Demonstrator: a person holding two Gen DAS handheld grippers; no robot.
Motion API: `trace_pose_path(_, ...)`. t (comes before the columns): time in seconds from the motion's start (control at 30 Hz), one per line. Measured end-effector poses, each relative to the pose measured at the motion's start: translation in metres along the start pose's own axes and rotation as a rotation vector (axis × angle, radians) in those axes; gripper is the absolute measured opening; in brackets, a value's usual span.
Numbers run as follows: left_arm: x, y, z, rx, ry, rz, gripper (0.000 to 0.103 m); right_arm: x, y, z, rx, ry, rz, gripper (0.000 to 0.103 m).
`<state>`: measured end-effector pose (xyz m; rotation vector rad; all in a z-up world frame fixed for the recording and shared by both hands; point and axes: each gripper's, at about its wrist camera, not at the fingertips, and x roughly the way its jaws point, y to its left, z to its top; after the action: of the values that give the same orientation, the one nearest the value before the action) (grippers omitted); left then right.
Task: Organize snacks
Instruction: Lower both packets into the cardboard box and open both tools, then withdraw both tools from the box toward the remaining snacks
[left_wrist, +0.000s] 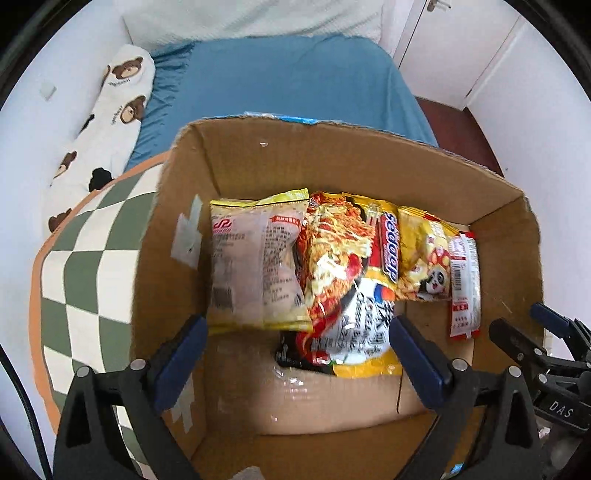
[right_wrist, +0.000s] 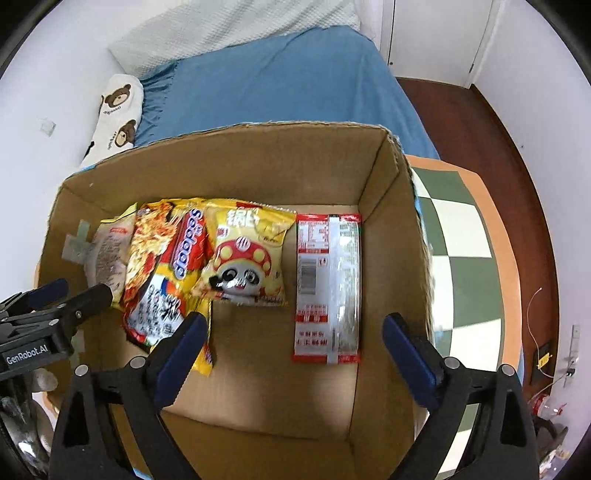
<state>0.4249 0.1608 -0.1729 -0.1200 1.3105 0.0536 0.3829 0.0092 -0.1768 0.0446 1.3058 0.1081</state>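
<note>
Left tongs (left_wrist: 297, 354) spread wide, nothing gripped, right tongs (right_wrist: 295, 354) likewise wide and empty, both above open cardboard box (right_wrist: 384, 221), noodle packet (left_wrist: 347, 280) just ahead of left tongs, red-white packet (right_wrist: 328, 288) between right tongs' fingers, mushroom-panda snack bag (right_wrist: 245, 258) ahead-left

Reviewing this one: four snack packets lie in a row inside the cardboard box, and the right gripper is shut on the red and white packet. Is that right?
Not quite. The right gripper is open, its jaws wide apart above the red and white packet without pressing on it; the right wrist view shows this. The rest holds: four snack packets lie in a row inside the cardboard box.
</note>
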Motion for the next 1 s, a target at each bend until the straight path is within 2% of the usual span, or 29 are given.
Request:
trace_pose_path(0.43, -0.102, -0.025, -0.079, 0.048, -0.241, -0.001, 0.100, -0.094, 0.003, -0.080, -0.027, -0.189, 0.007, 0.098)
trace_pose_path(0.8, -0.156, -0.041, -0.148, 0.062, -0.327, -0.012, 0.100, -0.162, -0.001, -0.145, -0.041, -0.306, 0.004, 0.098)
trace_pose_path(1.0, -0.179, -0.045, -0.170, 0.049, -0.369, -0.024, 0.100, -0.196, -0.004, -0.174, -0.037, -0.364, 0.015, 0.098)
